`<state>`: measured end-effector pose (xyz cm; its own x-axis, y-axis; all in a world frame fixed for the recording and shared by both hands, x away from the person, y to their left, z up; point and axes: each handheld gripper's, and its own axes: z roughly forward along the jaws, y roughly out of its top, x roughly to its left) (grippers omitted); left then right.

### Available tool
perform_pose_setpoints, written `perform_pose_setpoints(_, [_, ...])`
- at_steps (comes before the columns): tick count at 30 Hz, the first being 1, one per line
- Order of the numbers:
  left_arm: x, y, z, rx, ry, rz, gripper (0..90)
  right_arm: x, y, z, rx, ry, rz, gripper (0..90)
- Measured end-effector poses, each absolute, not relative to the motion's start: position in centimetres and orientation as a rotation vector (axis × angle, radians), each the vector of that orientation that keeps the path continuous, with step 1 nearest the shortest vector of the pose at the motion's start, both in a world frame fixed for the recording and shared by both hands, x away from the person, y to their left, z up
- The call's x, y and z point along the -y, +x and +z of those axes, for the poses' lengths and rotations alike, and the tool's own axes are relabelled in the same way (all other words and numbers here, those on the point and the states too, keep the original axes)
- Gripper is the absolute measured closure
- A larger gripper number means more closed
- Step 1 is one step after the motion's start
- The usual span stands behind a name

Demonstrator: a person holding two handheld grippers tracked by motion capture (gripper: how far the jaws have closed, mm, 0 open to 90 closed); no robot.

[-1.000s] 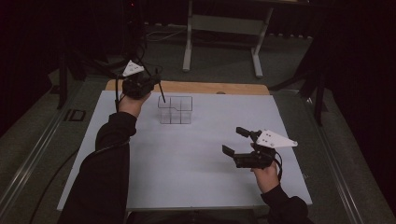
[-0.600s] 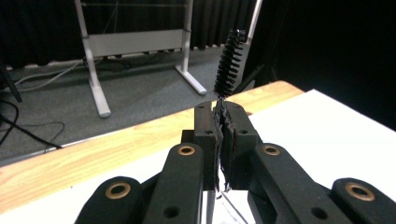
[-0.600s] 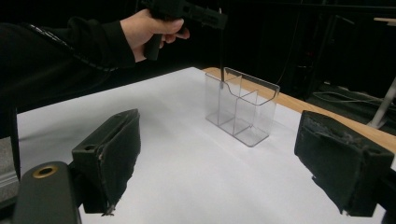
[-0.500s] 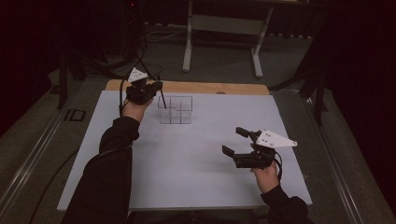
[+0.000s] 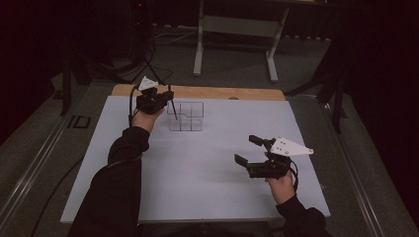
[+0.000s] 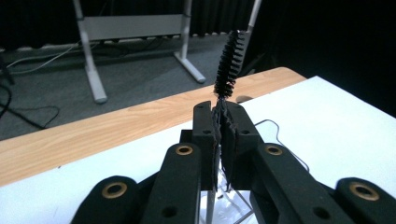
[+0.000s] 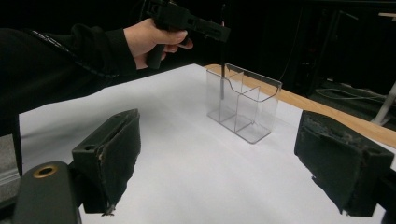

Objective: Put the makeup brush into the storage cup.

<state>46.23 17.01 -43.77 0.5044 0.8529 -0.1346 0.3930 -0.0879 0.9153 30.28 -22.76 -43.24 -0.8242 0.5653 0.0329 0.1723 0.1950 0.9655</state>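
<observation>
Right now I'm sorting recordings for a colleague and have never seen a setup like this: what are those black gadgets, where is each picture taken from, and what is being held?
There is no robot here: a person holds a hand-held two-jaw gripper in each hand at a table covered by a white sheet.

One picture comes from a fixed camera above, looking down on the table. The other two come from cameras riding on the grippers, looking along their own black jaws.

On the sheet stands a clear plastic box with compartments.

The left gripper is clamped shut on a thin black bristle brush, whose stem points down into the box's left side; how deep it reaches I cannot tell.

The right gripper hovers open with nothing between its jaws, apart from the box.
</observation>
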Motion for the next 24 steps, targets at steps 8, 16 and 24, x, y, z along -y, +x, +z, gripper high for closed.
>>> perform_pose_setpoints(8, [-17.2,46.1,-43.4,-1.101,1.684,0.556,46.7,23.0,30.3,-43.2,-2.139,0.705,1.671,14.3])
perform_pose_setpoints(16, [-17.1,45.3,-42.3,-1.119,1.709,0.574,22.2,23.0,30.4,-43.2,-2.138,0.709,1.671,14.3])
perform_pose_setpoints(24, [-17.6,43.9,-41.3,-1.07,1.713,0.486,1.2,23.0,30.4,-43.2,-2.135,0.715,1.668,14.3])
